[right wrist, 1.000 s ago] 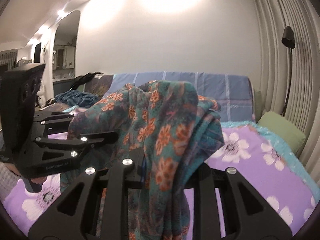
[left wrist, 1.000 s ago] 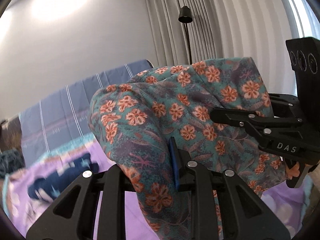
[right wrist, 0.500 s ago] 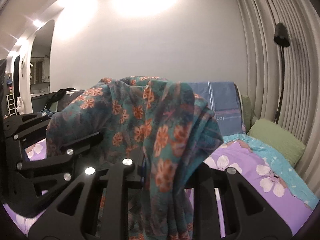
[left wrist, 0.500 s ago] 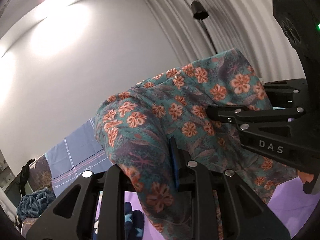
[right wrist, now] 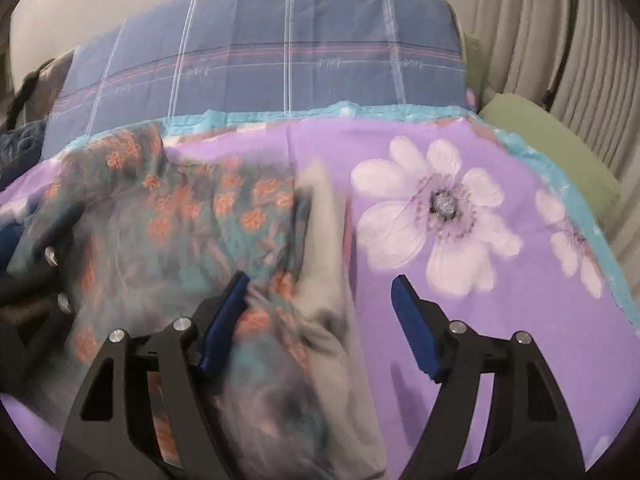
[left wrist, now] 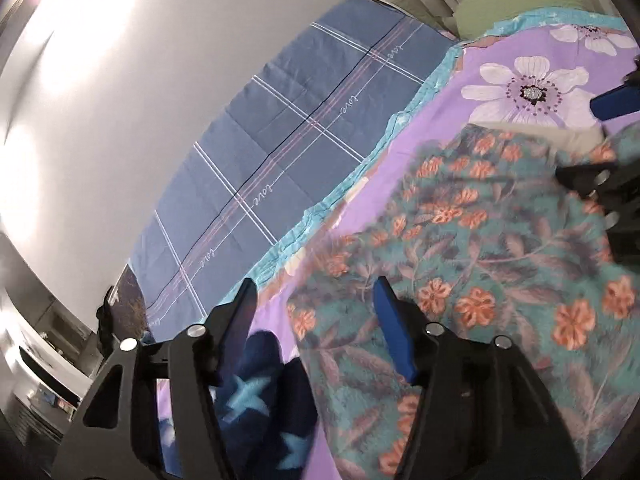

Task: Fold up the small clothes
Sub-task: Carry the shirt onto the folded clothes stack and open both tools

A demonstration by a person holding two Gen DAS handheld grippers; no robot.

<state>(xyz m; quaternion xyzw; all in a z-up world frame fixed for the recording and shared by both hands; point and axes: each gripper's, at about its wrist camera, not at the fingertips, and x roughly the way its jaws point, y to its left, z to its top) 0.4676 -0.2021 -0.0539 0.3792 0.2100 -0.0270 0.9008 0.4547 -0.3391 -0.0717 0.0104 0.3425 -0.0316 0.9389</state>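
Floral garment (left wrist: 472, 240): spread on purple bedspread (right wrist: 500, 320), image blurred, apparently loose | left gripper (left wrist: 316, 320): jaws opening, garment edge beneath, not pinched | right gripper (right wrist: 320, 320): jaws opening, cloth between pads, unpressed | navy star cloth (left wrist: 256, 400): beside left gripper.

A purple flowered bedspread (right wrist: 500, 312) covers the bed, trimmed in turquoise. At its far edge leans a blue plaid headboard cover (right wrist: 280, 48); a green pillow (right wrist: 548, 140) sits at the far right corner beside pleated curtains (right wrist: 560, 32).
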